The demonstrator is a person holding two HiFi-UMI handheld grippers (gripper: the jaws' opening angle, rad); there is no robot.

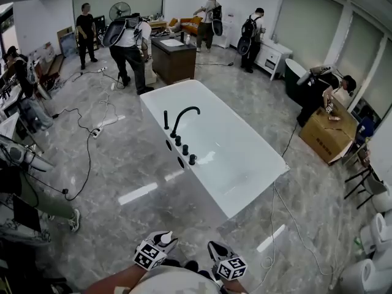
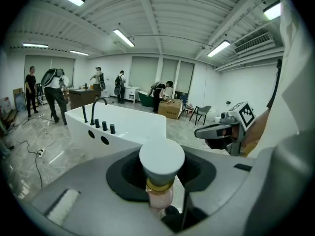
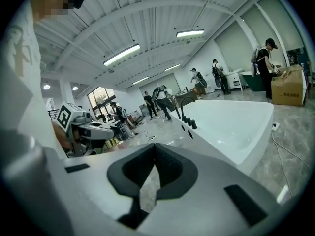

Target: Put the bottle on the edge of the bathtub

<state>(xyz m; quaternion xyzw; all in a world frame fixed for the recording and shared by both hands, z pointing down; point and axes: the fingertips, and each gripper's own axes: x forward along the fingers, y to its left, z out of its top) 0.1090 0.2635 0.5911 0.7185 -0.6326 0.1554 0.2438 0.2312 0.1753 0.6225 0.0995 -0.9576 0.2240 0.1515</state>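
Observation:
A bottle (image 2: 162,160) with a white cap, a gold ring and a pale pink body stands between the jaws of my left gripper (image 2: 161,191), which is shut on it. In the head view both grippers sit at the bottom edge, the left gripper (image 1: 154,252) beside the right gripper (image 1: 226,263), well short of the bathtub. The white bathtub (image 1: 153,106) stands in the middle of the floor, with a black faucet (image 1: 182,118) and black knobs on its near left rim. My right gripper (image 3: 155,173) has its pads together with nothing in it.
Cables (image 1: 86,152) trail over the grey marble floor to the tub's left. Several people stand at the back of the room near a dark cabinet (image 1: 173,59). A cardboard box (image 1: 327,133) and white toilets (image 1: 370,250) are on the right.

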